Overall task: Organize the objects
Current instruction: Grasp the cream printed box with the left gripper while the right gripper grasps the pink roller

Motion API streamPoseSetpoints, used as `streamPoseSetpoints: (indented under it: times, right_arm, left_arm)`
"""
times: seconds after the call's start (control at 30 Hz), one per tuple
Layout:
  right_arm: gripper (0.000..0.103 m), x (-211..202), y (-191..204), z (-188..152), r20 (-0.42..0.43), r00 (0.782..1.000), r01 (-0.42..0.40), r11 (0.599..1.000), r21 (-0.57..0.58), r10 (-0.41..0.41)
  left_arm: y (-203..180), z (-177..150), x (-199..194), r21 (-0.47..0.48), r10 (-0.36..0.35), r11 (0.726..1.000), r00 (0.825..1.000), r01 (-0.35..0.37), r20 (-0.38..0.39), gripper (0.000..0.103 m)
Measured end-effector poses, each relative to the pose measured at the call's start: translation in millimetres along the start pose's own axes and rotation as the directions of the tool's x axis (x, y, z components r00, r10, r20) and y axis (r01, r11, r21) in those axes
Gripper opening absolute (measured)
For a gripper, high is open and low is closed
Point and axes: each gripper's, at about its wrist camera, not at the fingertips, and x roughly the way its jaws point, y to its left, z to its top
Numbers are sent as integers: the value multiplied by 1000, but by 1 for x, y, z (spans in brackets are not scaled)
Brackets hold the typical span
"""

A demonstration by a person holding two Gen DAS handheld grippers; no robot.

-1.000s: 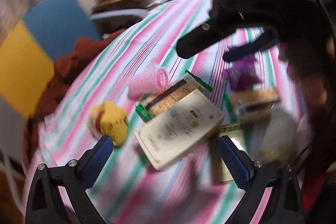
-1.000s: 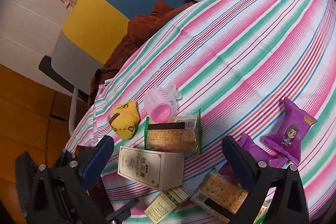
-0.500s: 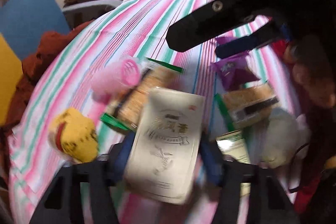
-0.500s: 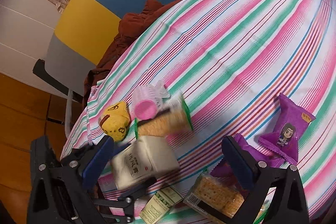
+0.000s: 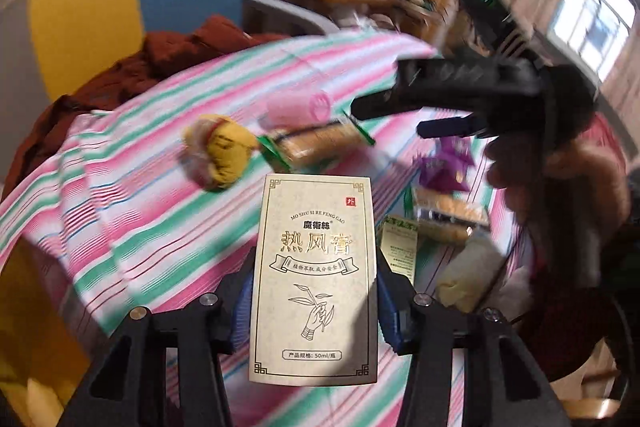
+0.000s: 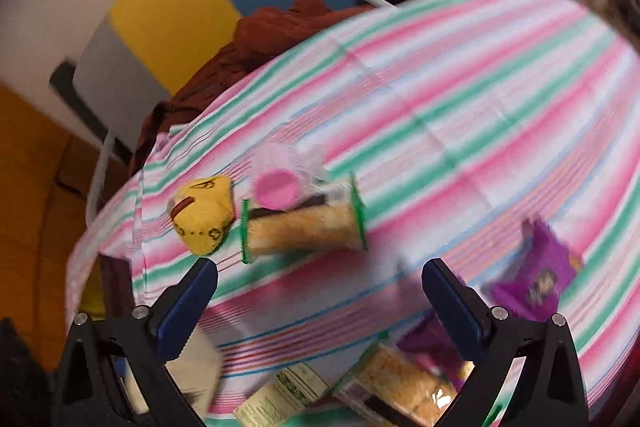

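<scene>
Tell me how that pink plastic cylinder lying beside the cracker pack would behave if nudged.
The pink plastic cylinder lies on its side on the striped tablecloth, so it would probably roll. It looks hollow, likely light. The green-edged cracker pack seems to touch it and may block rolling that way.

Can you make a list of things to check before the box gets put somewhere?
1. Left gripper shut on the cream box: ok, blue pads press both sides.
2. Box off the striped tablecloth: ok, it looks lifted.
3. Box straight in the grip: ok, upright, print readable.
4. Right gripper free: ok, open, holding nothing.
5. Way clear of the right gripper: not ok, it hangs just beyond the box in the left view.
6. Landing spot picked: cannot tell; the yellow toy and cracker pack lie ahead, and the view is blurred.
</scene>
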Motion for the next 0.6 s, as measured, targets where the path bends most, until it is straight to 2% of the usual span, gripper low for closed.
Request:
streamPoseSetpoints:
  times: [0.13, 0.2, 0.3, 0.37, 0.4, 0.43, 0.47, 0.6]
  right_arm:
    - [103, 27, 17, 25, -31, 998, 59, 990, -130, -64]
    - [103, 44, 19, 37, -53, 993, 95, 983, -156, -105]
    - [102, 74, 19, 52, -118, 985, 100, 979, -179, -122]
    - [86, 84, 19, 54, -139, 981, 113, 977, -180, -139]
    - [68, 89, 19, 55, -154, 979, 104, 978, -184, -133]
    - [58, 90, 20, 54, -155, 977, 113, 974, -195, -144]
    - [58, 90, 21, 53, -149, 976, 127, 970, -207, -160]
    - [57, 75, 25, 47, -107, 985, 113, 972, -207, -137]
  left_arm:
    - [13, -14, -32, -83, 2, 997, 998, 3, 63, 51]
    - [19, -23, -44, -123, 4, 992, 997, 5, 80, 51]
    - [31, -37, -57, -181, 5, 983, 996, 12, 94, 51]
    - [37, -45, -62, -221, 12, 975, 995, 11, 101, 51]
    - [41, -49, -66, -234, 19, 972, 994, 6, 103, 51]
    - [44, -52, -69, -245, 26, 970, 994, 1, 106, 51]
    - [46, -55, -69, -254, 32, 967, 994, -4, 108, 51]
    - [58, -68, -77, -308, 53, 951, 992, -15, 115, 51]
